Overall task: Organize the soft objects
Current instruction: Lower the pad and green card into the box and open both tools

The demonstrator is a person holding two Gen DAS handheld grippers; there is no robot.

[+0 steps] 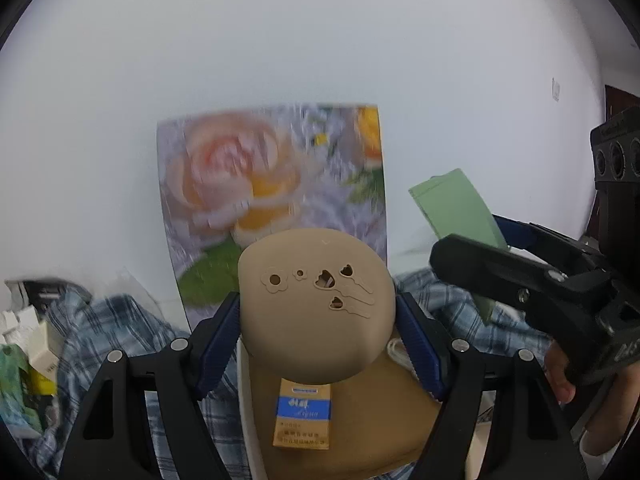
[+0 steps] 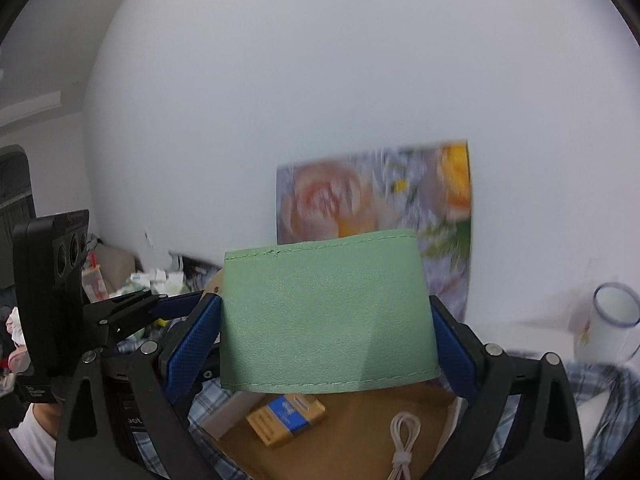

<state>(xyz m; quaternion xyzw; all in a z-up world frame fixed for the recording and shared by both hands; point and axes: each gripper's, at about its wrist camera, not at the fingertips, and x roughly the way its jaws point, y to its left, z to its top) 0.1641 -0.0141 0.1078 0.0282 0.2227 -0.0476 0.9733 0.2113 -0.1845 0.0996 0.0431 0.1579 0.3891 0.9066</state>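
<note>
My left gripper (image 1: 318,316) is shut on a tan rubbery pad (image 1: 314,304) with small flower and heart cut-outs, held up above a brown mat (image 1: 360,412). My right gripper (image 2: 326,340) is shut on a pale green leather pouch (image 2: 326,316), held up above the same brown mat (image 2: 348,436). The right gripper and the green pouch (image 1: 460,208) also show at the right of the left wrist view. The left gripper body (image 2: 132,304) shows at the left of the right wrist view.
A blue and gold packet (image 1: 304,412) (image 2: 286,416) and a coiled white cord (image 2: 404,436) lie on the brown mat. Blue plaid cloth (image 1: 120,320) lies underneath. A flower picture (image 1: 272,184) leans on the white wall. A white cup (image 2: 612,320) stands right. Clutter (image 1: 28,352) sits left.
</note>
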